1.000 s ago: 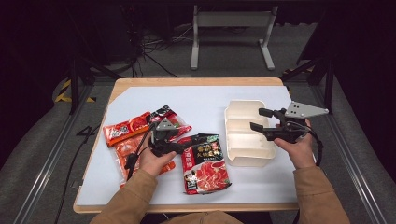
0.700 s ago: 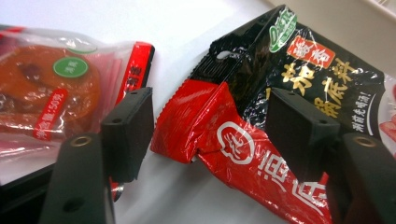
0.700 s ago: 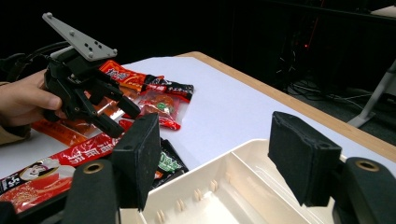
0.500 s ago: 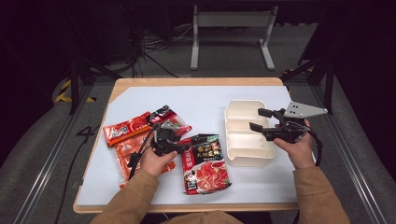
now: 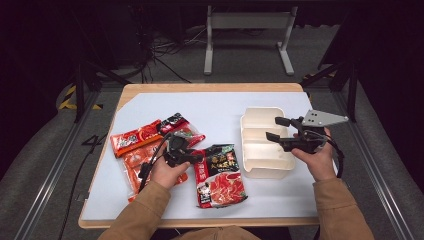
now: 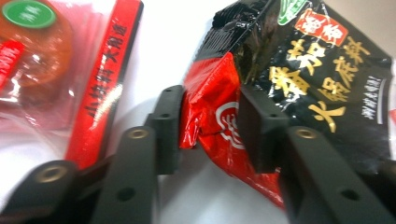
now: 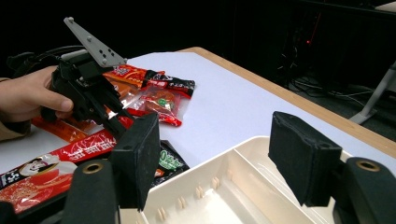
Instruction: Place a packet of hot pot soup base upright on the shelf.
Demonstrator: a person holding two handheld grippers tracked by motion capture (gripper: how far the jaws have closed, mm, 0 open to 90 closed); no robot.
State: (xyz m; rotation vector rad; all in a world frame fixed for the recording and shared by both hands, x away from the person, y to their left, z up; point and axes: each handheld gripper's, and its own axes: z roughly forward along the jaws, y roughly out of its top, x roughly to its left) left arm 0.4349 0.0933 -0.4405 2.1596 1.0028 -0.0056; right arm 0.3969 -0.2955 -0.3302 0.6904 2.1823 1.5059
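The left tongs (image 6: 205, 126) have slid right off the red packets and now pinch the top edge of the black-and-red packet (image 5: 220, 172) lying on the tabletop (image 5: 220, 107), likely the pickup, while the right tongs (image 5: 276, 128) hang spread over the cream tray (image 5: 260, 150).

Bright overhead light on table (image 5: 220, 107), dark surroundings, glare on packets (image 6: 322, 70), soft close-up blur

Grey metal stand (image 5: 248, 30) (behind table (image 5: 210, 90))
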